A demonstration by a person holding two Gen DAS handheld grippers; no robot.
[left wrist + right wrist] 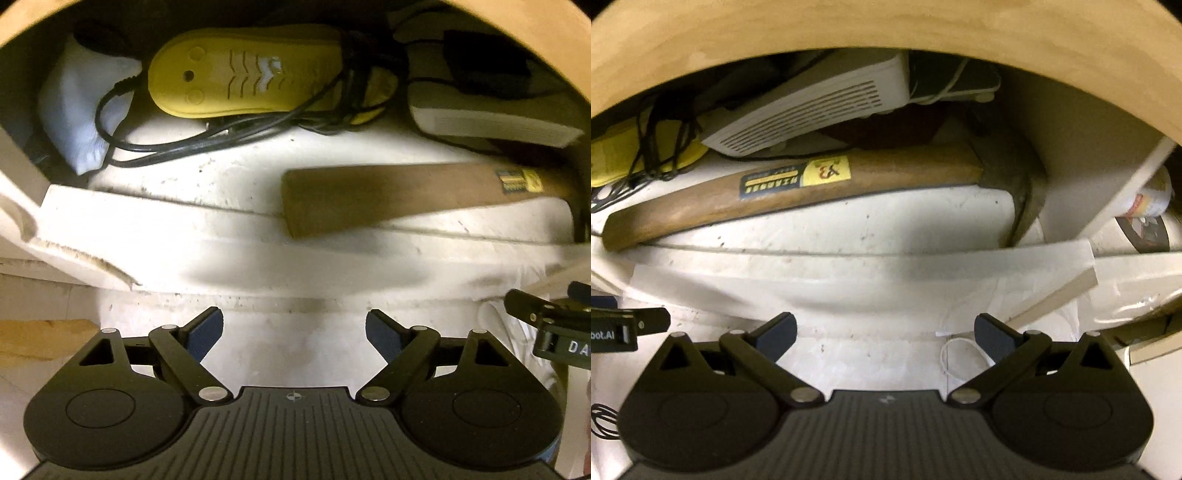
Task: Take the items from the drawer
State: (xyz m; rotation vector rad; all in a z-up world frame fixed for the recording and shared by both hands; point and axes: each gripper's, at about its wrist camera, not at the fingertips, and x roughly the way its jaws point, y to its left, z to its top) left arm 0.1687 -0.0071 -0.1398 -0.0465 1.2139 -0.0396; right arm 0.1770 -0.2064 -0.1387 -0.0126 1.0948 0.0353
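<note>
The white drawer (155,225) stands pulled out under a wooden top. Inside lie a wooden-handled hammer (388,195), also in the right wrist view (798,188) with a yellow label, a yellow shoe-shaped device (236,74) with black cables (207,136), a white bag (81,110) and a white vented box (812,107). My left gripper (294,332) is open and empty in front of the drawer's front wall. My right gripper (885,334) is open and empty, also outside the drawer, below the hammer.
The wooden top (886,29) overhangs the drawer closely. The drawer's front edge (849,273) runs across both views. A white cord (955,354) lies below the right gripper. A printed container (1148,206) sits at the far right behind a white panel.
</note>
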